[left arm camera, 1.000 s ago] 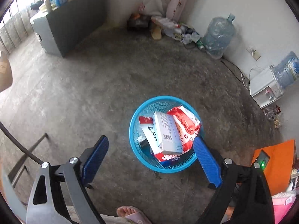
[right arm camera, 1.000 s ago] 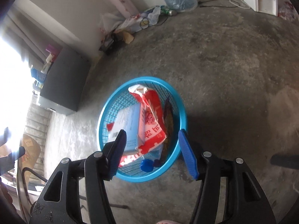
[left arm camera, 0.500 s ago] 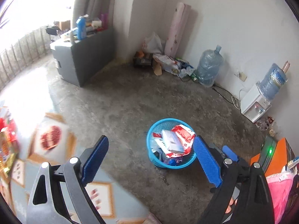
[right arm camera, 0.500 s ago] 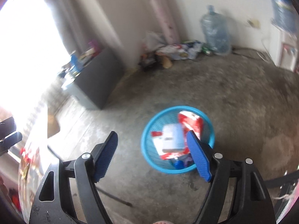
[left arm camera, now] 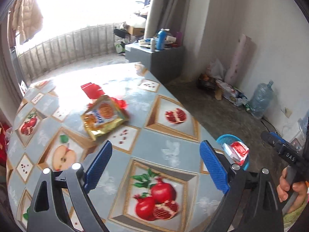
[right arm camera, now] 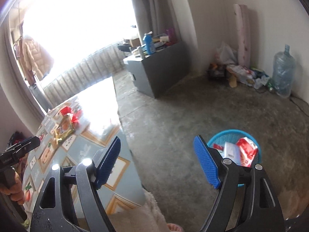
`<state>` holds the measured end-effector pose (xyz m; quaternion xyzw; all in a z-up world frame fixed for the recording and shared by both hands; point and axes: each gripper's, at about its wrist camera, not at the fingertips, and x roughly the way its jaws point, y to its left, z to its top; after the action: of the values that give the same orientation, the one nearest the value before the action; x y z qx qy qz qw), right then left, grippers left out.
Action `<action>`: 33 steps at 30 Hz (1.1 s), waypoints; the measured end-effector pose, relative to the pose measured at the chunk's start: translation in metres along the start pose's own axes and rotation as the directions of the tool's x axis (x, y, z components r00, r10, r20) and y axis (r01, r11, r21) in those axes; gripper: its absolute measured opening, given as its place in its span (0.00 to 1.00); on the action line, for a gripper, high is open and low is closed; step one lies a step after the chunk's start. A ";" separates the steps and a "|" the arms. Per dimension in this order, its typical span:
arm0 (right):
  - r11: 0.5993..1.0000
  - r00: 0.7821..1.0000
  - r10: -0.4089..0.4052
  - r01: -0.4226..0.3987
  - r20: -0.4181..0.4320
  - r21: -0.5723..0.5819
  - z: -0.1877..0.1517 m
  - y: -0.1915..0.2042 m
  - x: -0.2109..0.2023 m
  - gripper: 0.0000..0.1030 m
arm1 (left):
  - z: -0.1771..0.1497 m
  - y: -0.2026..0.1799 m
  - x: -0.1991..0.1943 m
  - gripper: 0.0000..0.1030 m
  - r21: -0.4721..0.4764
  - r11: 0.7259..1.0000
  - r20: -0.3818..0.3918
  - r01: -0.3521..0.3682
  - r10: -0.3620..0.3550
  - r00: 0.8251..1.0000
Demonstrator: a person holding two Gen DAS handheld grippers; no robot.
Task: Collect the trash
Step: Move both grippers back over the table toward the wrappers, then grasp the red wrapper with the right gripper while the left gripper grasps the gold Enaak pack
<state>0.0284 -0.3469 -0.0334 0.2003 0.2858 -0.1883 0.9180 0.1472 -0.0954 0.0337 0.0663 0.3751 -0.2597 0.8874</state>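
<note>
A gold snack packet [left arm camera: 103, 117] lies on the fruit-print table [left arm camera: 170, 150], with red wrappers [left arm camera: 92, 90] just beyond it. My left gripper [left arm camera: 154, 166] hovers open over the table's near part, short of the packet, nothing between its fingers. The blue trash basket [right arm camera: 234, 135] stands on the floor holding a white box and red-and-white wrappers. My right gripper [right arm camera: 160, 160] is open and empty above the floor between the table edge and the basket. In the right wrist view the gold packet [right arm camera: 63, 128] shows far left.
A grey cabinet [right arm camera: 154, 73] with bottles on top stands by the curtain. Bags, a rolled mat and a water jug [right arm camera: 283, 71] line the far wall. A hand [left arm camera: 289, 185] holds the other gripper's handle at right. A slipper [right arm camera: 173, 228] is at the bottom edge.
Both grippers rose away from the basket and swung left. The table with the gold packet came into the left view. The right jaws stand wider than a second ago.
</note>
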 end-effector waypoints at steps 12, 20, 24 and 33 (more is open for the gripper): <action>0.947 0.942 0.286 -0.306 -0.175 -0.099 0.041 0.118 0.069 0.70 | 0.015 0.120 -0.001 0.87 -0.171 0.981 0.058 -0.087 0.098 0.993; 0.889 0.861 0.394 -0.446 -0.321 -0.105 0.051 0.192 0.143 0.57 | 0.043 0.138 0.084 0.69 -0.188 0.982 -0.007 -0.006 0.005 1.000; 0.879 0.831 0.413 -0.471 -0.373 -0.074 0.056 0.215 0.182 0.50 | 0.056 0.156 0.122 0.57 -0.254 0.967 -0.032 0.025 -0.034 0.999; 0.858 0.766 0.481 -0.512 -0.426 0.047 0.053 0.229 0.233 0.34 | 0.065 0.190 0.175 0.25 -0.376 0.925 -0.075 0.057 -0.092 0.993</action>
<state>0.3363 -0.2313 -0.0732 0.2715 0.4214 0.1195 0.8570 0.3873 -0.0246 -0.0571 -0.1060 0.4602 -0.2141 0.8551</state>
